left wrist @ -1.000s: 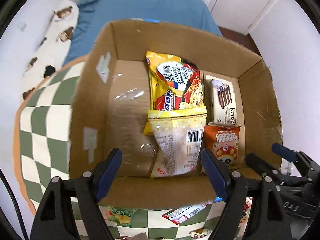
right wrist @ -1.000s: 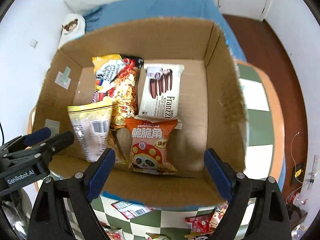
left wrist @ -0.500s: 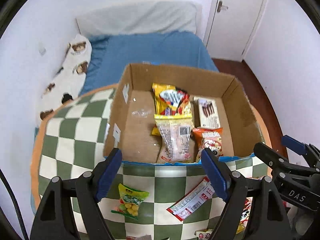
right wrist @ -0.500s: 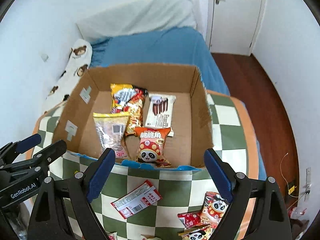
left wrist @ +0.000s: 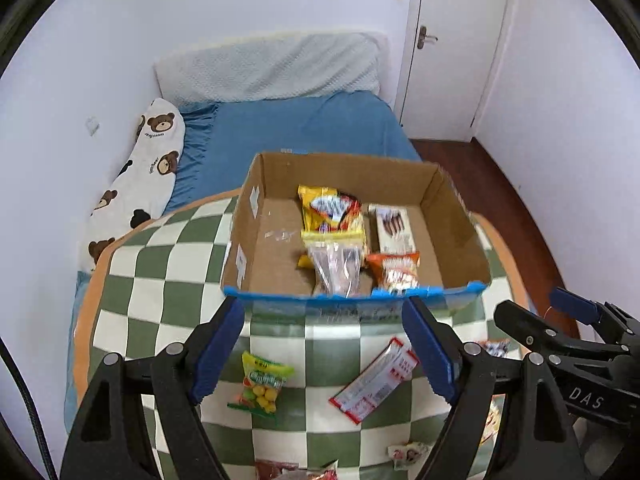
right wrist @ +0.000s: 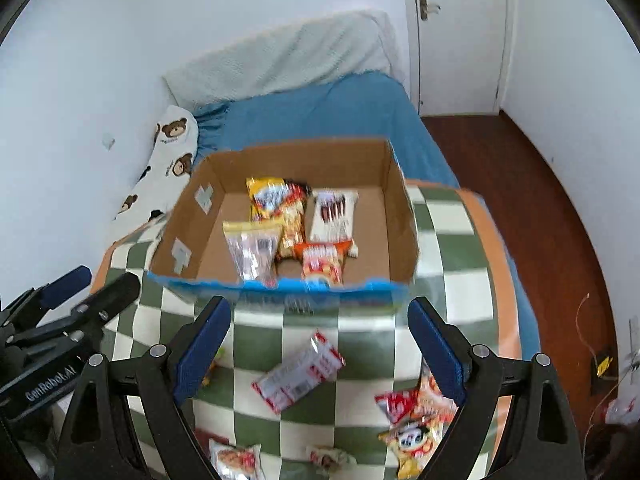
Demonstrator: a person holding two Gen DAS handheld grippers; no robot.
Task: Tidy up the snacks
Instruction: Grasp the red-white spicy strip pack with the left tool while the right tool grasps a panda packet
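A cardboard box stands at the far side of the green checked table. Inside lie a yellow noodle packet, a clear bag with a yellow top, a white biscuit pack and an orange panda snack. My left gripper hangs open above the table, with nothing between its fingers. My right gripper is open and empty too. Below them lie a red and white wrapper and a green candy bag. Panda snack packs lie at the right.
The checked table has an orange rim. Behind it is a bed with a blue sheet and a bear-print pillow. A white door and brown floor are at the right. Small packets lie near the front edge.
Both grippers have drawn back and up from over the box, so the box looks smaller and the table with loose snacks has come into view. The jaws stayed as wide as before.
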